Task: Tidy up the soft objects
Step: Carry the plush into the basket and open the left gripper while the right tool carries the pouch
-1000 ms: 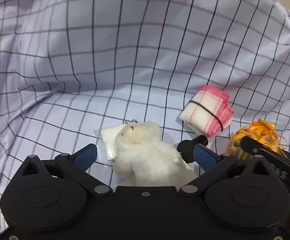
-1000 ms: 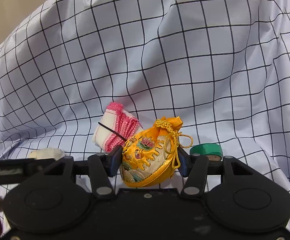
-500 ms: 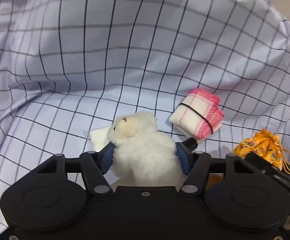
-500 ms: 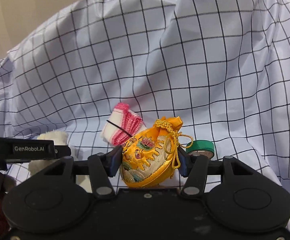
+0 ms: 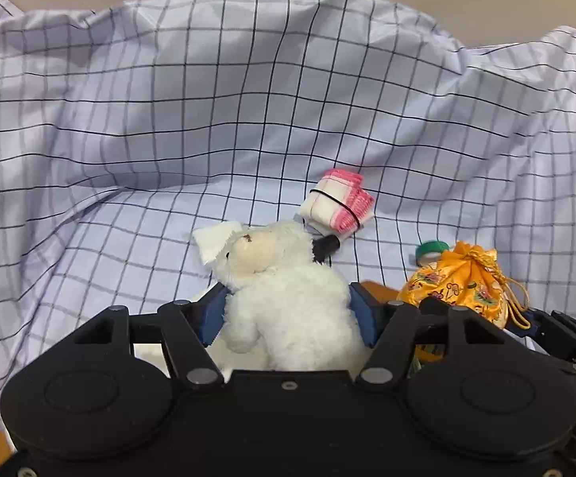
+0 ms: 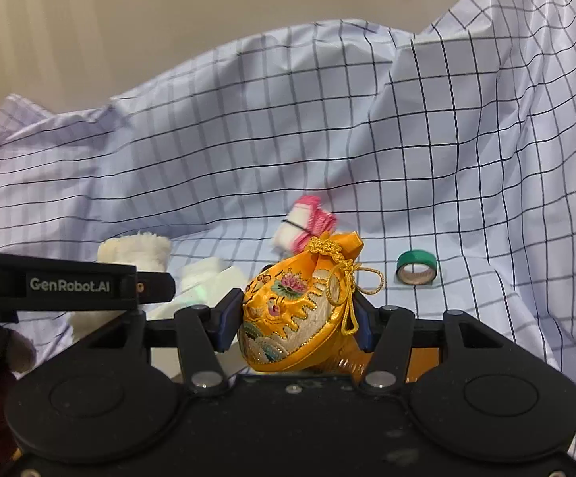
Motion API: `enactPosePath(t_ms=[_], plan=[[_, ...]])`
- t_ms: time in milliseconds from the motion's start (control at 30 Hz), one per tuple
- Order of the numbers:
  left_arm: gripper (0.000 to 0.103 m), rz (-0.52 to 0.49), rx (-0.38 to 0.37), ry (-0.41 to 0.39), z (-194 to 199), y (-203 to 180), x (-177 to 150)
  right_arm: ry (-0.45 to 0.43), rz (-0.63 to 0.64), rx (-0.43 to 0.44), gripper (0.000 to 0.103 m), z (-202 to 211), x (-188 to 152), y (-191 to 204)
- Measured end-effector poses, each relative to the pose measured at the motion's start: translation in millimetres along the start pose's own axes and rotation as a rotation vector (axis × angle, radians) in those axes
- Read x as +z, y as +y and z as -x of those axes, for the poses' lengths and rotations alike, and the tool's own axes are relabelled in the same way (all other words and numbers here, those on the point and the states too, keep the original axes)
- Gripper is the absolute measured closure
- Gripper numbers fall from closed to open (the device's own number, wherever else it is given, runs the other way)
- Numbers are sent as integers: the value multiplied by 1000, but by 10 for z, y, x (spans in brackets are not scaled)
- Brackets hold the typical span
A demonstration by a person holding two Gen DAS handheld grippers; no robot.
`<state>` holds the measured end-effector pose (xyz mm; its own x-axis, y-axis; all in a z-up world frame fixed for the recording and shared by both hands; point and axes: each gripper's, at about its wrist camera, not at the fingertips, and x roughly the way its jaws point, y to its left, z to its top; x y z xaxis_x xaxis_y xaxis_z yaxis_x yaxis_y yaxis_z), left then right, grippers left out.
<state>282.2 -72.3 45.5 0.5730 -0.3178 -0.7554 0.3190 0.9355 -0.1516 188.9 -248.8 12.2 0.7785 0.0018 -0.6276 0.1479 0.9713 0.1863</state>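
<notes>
A white plush toy (image 5: pixel 288 302) sits between the blue pads of my left gripper (image 5: pixel 288 312), which is shut on its body and holds it above the checked cloth (image 5: pixel 169 119). An orange embroidered drawstring pouch (image 6: pixel 300 314) is clamped in my right gripper (image 6: pixel 296 320), also lifted. In the left wrist view the pouch (image 5: pixel 462 282) shows at right with the right gripper under it. In the right wrist view the plush toy (image 6: pixel 137 250) peeks over the left gripper's side at left. A pink-and-white folded cloth bundle (image 5: pixel 337 206) with a black band lies on the checked cloth beyond.
A green tape roll (image 6: pixel 417 266) lies on the checked cloth to the right. A small black cylinder (image 5: pixel 325 246) lies below the bundle. A white flat packet (image 6: pixel 204 278) lies near the plush. The cloth rises in folds behind, with a beige wall (image 6: pixel 169 20) beyond.
The left gripper closed on the plush toy and lifted it. Both grippers rose and drew back from the cloth with their loads; the wall now shows above.
</notes>
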Motion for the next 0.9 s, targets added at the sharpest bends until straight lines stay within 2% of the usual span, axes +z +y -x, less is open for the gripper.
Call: enactPosePath(t_ms=[233, 400, 733, 900], plan=[[43, -34, 3, -33, 559, -24, -415, -17, -4, 32, 48, 628, -409, 158], [43, -61, 47, -45, 849, -35, -771, -17, -36, 24, 48, 1011, -754, 177], [43, -59, 22, -2, 1121, -135, -1572, -5, -139, 20, 48, 1641, -1459, 47], [43, -56, 40, 10, 1189, -178, -1875, -15, -173, 10, 48, 1874, -1690, 11]])
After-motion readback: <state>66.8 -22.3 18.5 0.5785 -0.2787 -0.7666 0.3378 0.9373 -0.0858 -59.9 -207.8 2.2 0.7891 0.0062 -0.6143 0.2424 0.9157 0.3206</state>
